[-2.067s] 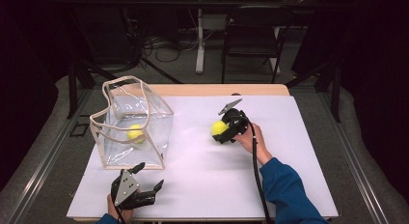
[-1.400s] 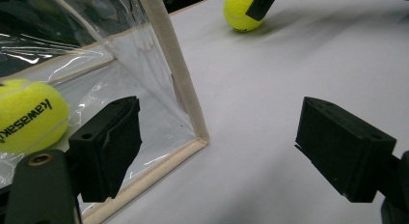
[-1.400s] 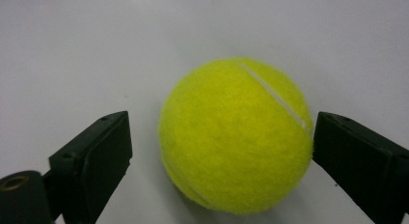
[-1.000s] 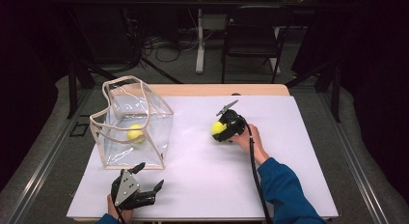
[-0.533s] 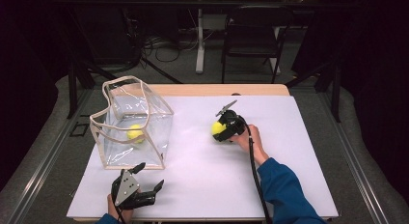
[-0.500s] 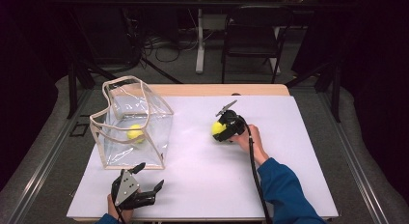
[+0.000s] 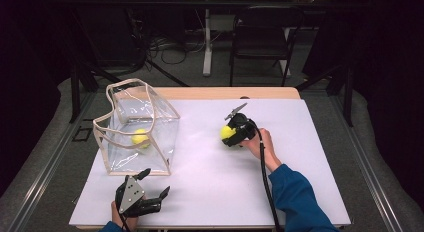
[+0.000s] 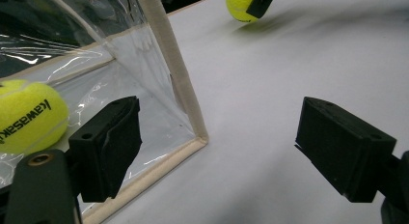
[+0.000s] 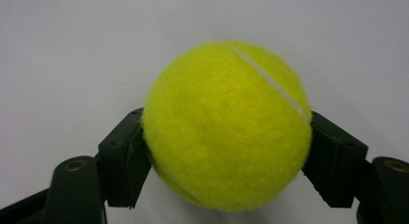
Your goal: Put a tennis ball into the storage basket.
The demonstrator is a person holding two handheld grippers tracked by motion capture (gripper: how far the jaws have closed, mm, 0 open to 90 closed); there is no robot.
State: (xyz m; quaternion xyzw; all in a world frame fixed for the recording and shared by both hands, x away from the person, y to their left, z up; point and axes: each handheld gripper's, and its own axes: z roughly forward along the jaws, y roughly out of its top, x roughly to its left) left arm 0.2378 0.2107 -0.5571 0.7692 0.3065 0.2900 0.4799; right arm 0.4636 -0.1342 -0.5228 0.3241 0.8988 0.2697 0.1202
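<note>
My right claw [image 7: 229, 133] is clamped on the tennis ball [image 9: 226, 125], forearm stretched across the white surface [image 7: 210, 177]; my left claw [image 7: 155, 184] rests low, jaws apart.

White table [image 7: 310, 157] lies bare between the clear bag [image 7: 137, 129] at the left and the clamped tennis ball [image 7: 227, 132]; the bag's open top faces up
</note>
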